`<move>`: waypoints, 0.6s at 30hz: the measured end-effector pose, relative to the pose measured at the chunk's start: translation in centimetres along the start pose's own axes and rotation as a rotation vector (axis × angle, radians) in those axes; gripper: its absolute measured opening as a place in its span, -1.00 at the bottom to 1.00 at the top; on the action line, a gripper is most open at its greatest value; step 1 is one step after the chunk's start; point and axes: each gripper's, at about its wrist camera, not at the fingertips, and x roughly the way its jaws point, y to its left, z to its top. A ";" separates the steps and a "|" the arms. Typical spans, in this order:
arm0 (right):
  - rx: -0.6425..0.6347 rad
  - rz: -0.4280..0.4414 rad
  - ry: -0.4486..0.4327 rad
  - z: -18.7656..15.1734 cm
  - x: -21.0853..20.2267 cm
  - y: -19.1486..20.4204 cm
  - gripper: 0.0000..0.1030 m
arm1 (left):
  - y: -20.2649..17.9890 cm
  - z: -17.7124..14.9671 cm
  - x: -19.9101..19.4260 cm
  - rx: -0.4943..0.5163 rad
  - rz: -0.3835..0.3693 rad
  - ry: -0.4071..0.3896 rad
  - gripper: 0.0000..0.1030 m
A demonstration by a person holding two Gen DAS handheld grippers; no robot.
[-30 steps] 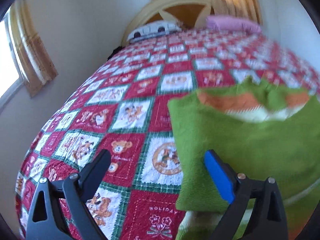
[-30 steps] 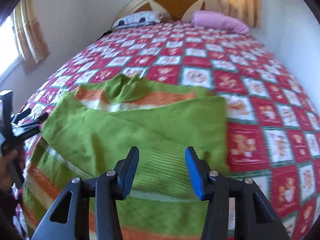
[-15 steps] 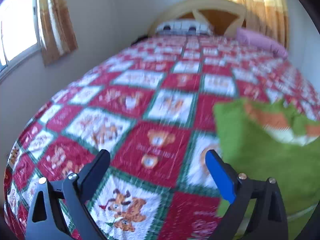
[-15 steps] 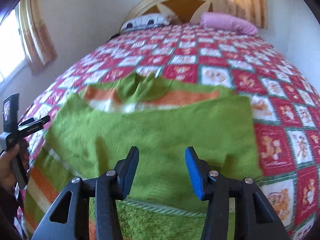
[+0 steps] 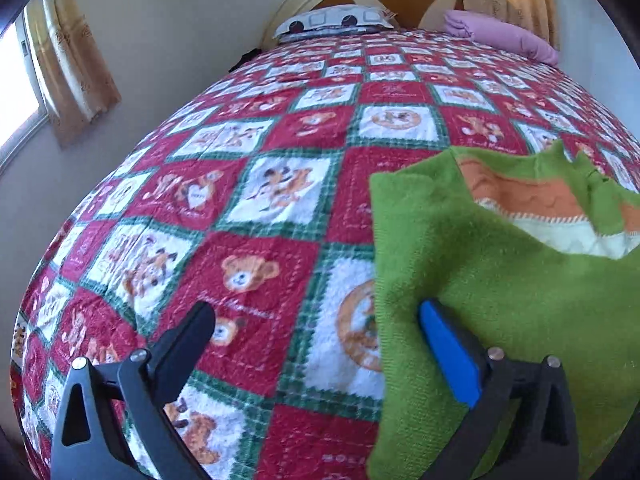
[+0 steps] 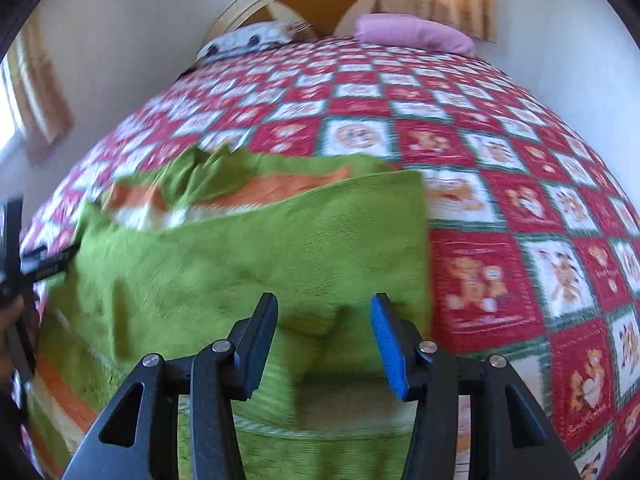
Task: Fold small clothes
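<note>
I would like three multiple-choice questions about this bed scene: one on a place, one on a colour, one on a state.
1. Where does the green knitted sweater lie?
A. on the red and white patchwork quilt
B. on the pillows
C. on the floor

2. What colour is the stripe across the sweater's chest?
A. blue
B. orange
C. black

3. How is the right gripper?
A. shut on the sweater
B. open above the sweater
C. out of view

Answers:
1 A, quilt squares show on both sides of the sweater.
2 B, an orange band runs below the collar.
3 B, its fingers stand apart with green fabric visible between them; the left gripper is open too, beside the sweater's edge.
</note>
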 end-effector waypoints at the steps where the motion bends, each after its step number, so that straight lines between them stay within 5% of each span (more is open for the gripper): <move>1: 0.017 -0.006 -0.011 0.3 -0.2 -0.8 -0.04 | 0.0 -0.2 -0.1 -0.003 0.003 -0.005 1.00; 7: 0.042 -0.088 0.025 0.6 1.3 -2.6 -0.04 | -0.2 -0.7 -0.4 -0.012 0.040 -0.019 1.00; 18: 0.080 -0.128 0.080 -1.6 1.1 -4.3 -0.01 | 0.9 -0.9 -0.2 -0.075 -0.030 -0.004 1.00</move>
